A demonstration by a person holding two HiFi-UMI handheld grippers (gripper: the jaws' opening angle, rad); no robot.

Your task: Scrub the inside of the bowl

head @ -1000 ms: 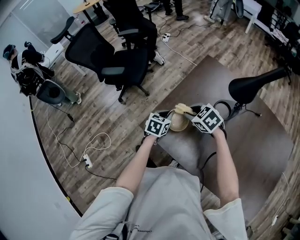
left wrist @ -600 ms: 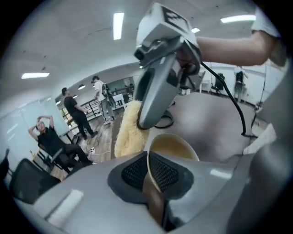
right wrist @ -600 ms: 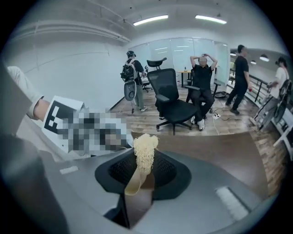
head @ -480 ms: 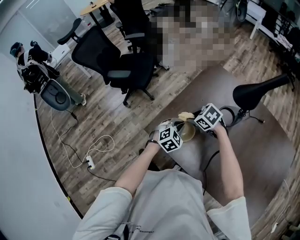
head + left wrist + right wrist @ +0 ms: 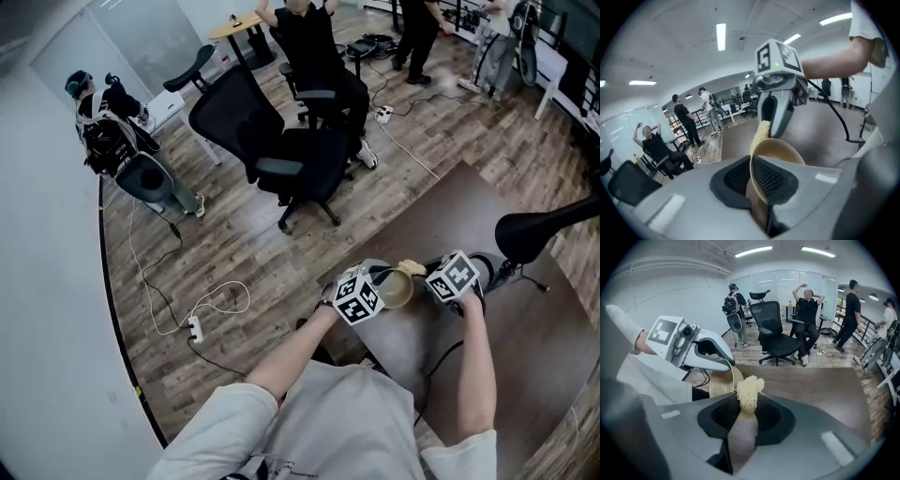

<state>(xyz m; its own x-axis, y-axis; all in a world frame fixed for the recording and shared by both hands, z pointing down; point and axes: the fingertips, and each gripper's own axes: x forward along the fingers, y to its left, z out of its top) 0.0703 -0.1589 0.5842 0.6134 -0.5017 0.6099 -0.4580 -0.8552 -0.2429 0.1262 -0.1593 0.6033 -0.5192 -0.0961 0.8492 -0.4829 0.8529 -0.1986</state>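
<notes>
Left tongs [image 5: 755, 177] pinch thin tan bowl [image 5: 779, 150] by rim; right tongs [image 5: 746, 416] clamp pale fibrous scrubber [image 5: 750, 392]. Hard scrubbing could lever bowl loose.

Black chair [image 5: 300, 155] at 11 o'clock, empty. Seated person [image 5: 314, 37] at 12. Backpack [image 5: 108, 131] at 10. Power strip [image 5: 195, 329] at 8, white cable [image 5: 220, 300] looping beside. Saddle [image 5: 548, 230] at 3, above brown table [image 5: 534, 347].

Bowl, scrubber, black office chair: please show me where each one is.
bowl [image 5: 777, 151]: left gripper view, on its tan wall.
scrubber [image 5: 750, 391]: right gripper view, on its fibrous tip.
black office chair [image 5: 311, 152]: head view, on its seat.
</notes>
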